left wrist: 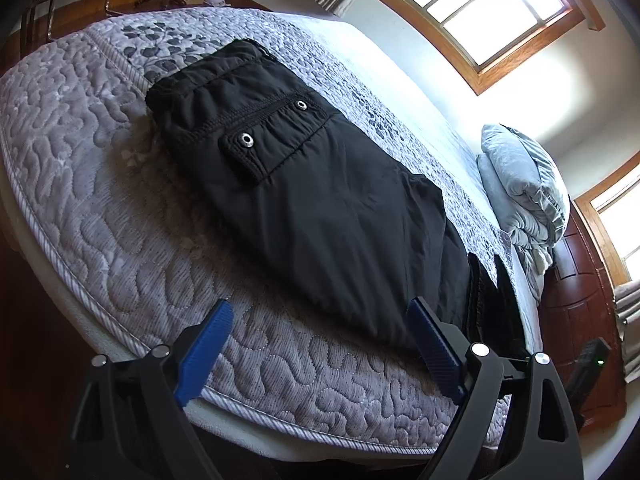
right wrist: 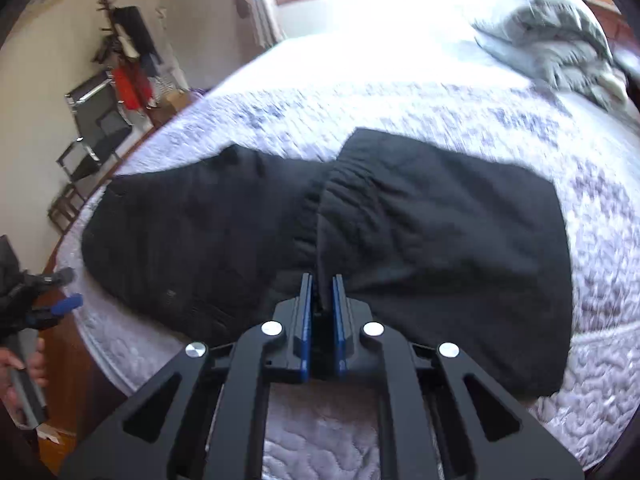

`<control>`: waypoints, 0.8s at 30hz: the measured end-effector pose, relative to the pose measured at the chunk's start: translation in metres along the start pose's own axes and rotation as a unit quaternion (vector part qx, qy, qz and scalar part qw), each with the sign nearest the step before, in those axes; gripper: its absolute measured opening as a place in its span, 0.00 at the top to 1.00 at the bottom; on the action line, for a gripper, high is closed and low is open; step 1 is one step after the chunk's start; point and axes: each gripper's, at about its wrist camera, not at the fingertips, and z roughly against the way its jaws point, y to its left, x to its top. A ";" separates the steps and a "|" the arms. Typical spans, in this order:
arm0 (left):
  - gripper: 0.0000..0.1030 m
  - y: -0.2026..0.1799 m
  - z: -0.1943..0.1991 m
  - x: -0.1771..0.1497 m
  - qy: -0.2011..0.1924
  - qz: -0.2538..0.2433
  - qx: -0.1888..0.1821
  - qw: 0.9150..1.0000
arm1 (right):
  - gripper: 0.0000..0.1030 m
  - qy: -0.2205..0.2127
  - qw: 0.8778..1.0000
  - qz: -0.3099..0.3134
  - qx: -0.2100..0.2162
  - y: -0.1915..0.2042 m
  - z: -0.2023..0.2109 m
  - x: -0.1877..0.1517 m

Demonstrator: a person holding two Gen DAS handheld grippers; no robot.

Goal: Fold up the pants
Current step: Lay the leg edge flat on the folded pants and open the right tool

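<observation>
Here the black pants [left wrist: 304, 184] lie spread on the quilted mattress [left wrist: 100, 208], with nothing boxed or binned in view. The left gripper [left wrist: 320, 320] hovers at the bed's near edge, its blue fingers [left wrist: 208, 344] spread wide and empty, the pants just ahead and to its right. The right gripper [right wrist: 322, 284] is pinched tight on a gathered fold of the pants, near their bunched middle. A folded grey blanket [left wrist: 524, 192] sits at the bed's far end.
</observation>
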 end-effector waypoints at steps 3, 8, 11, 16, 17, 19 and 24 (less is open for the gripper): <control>0.13 0.001 -0.002 -0.001 0.003 0.004 -0.003 1.000 | 0.92 0.009 1.000 0.017 0.016 0.013 -0.003 0.005; 0.13 0.001 -0.003 -0.004 0.005 0.006 -0.003 1.000 | 0.91 0.073 0.996 0.053 0.001 0.030 -0.045 -0.014; 0.13 0.001 -0.001 -0.003 0.003 0.005 -0.002 1.000 | 0.87 0.083 0.996 0.044 -0.002 0.027 -0.060 -0.025; 0.13 0.004 0.001 -0.002 0.002 0.012 0.002 1.000 | 0.68 0.078 0.996 0.046 0.024 0.027 -0.048 -0.027; 0.13 0.004 0.002 -0.002 0.002 0.014 0.000 1.000 | 0.67 0.072 0.996 0.036 0.037 0.024 -0.040 -0.026; 0.13 0.004 0.004 -0.002 0.001 0.012 0.001 1.000 | 0.65 0.060 0.997 0.014 0.055 0.013 -0.024 -0.024; 0.13 0.002 0.007 0.002 -0.003 0.006 0.005 1.000 | 0.53 0.015 0.999 -0.037 0.013 -0.039 0.029 -0.021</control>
